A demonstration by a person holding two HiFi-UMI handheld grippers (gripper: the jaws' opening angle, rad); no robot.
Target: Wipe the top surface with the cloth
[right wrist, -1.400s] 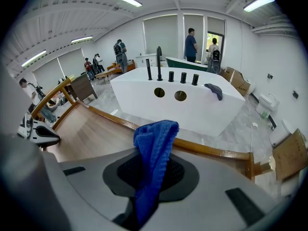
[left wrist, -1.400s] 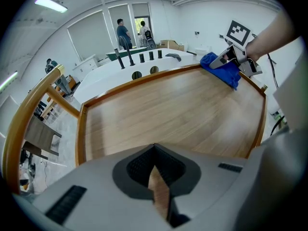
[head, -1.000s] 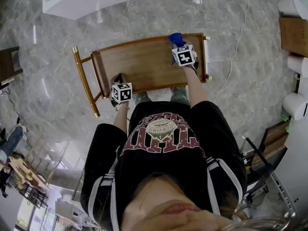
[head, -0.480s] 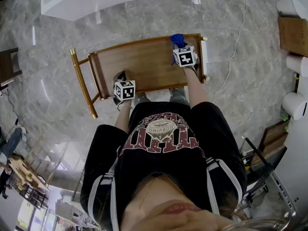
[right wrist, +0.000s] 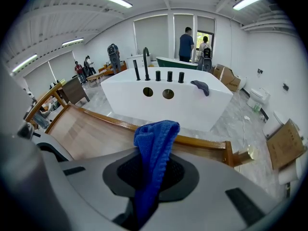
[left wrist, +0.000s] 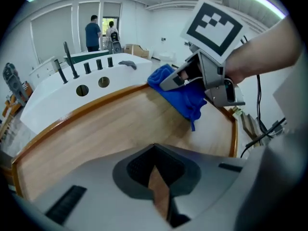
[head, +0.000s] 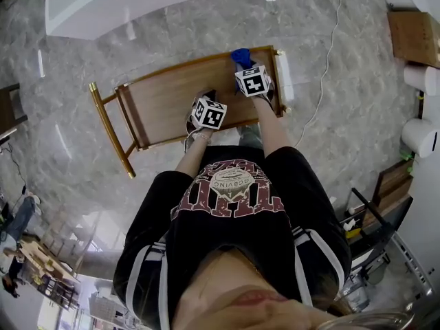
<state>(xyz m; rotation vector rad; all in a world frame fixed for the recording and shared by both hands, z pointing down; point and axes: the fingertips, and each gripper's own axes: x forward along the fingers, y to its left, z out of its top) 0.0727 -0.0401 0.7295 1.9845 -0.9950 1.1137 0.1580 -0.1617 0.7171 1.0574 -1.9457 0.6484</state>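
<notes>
The wooden top (head: 161, 102) of a small gold-framed cart stands in front of the person. My right gripper (head: 242, 66) is at its far right corner, shut on a blue cloth (head: 239, 54) that hangs from the jaws onto the wood. In the right gripper view the cloth (right wrist: 155, 141) bunches upward out of the right gripper (right wrist: 149, 179), above the raised rim. My left gripper (head: 203, 102) hovers over the top's right-middle, just left of the right one. Its jaws (left wrist: 156, 179) stand together with only a thin slit of wood showing and hold nothing. The left gripper view also shows the right gripper (left wrist: 192, 77) and the cloth (left wrist: 182, 94).
A white bathtub (right wrist: 168, 100) with black taps stands just beyond the cart. The cart's gold handle (head: 108, 129) sticks out at the left. A cable (head: 328, 53) runs over the marble floor at the right, near boxes and rolls (head: 412, 36). People (right wrist: 186, 44) stand far back.
My left gripper has moved right and farther over the top, close to the right gripper. The right gripper stays at the far right corner with the cloth.
</notes>
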